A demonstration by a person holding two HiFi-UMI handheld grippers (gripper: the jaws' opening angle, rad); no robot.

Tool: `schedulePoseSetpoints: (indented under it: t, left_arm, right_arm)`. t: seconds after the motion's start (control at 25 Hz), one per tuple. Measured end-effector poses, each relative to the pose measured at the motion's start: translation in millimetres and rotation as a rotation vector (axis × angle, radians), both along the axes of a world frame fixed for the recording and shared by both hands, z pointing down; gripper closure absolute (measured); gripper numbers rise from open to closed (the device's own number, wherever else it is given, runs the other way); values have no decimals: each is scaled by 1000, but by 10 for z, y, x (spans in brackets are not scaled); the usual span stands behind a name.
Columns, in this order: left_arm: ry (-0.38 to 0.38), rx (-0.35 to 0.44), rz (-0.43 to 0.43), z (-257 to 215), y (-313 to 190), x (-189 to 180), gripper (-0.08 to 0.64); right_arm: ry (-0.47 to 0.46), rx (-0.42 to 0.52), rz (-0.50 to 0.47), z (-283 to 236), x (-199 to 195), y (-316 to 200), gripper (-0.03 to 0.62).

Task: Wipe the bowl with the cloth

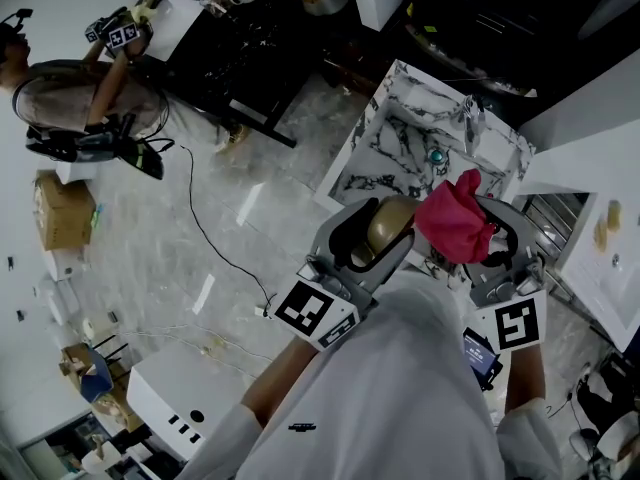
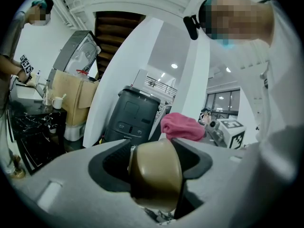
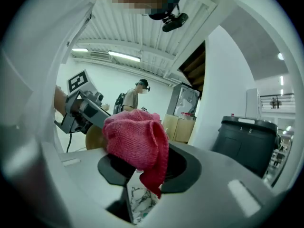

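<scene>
— What is closest, at the bottom of the head view?
— The person's white shirt point(image 1: 400, 398). Just above it, the left gripper point(image 1: 375, 240) squeezes the tan bowl point(image 1: 390, 224) between its jaws.
— Why hold it up?
— I think so the cloth can reach it. The bowl is in the middle of the frame, lifted over the marble counter point(image 1: 395, 143).
— And the cloth?
— The right gripper point(image 1: 483, 236) pinches the pink cloth point(image 1: 455, 216), all bunched up, just right of the bowl. They may be touching; I cannot tell.
</scene>
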State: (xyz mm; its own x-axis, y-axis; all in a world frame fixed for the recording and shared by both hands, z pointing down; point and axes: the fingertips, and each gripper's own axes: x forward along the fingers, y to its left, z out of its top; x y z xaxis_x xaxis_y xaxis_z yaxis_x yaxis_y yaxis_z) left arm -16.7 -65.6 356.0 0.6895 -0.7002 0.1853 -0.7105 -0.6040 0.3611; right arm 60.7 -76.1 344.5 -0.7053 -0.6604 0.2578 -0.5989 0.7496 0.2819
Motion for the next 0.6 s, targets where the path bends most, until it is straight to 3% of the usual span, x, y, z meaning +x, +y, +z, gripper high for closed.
schedulePoseSetpoints:
  t: [0.2,0.4,0.6]
  left_arm:
    - [-88,56,19,0,14,-1,287]
    - [-224,124,88,-26,80,10,287]
    - [-265,129,136,-19,115,52,287]
  right_arm:
    - [175,118,-194,-106,-323,90,465]
    - [284,196,-347,-223,-577,154,465]
    - [377,224,-450,-164,-731,149,465]
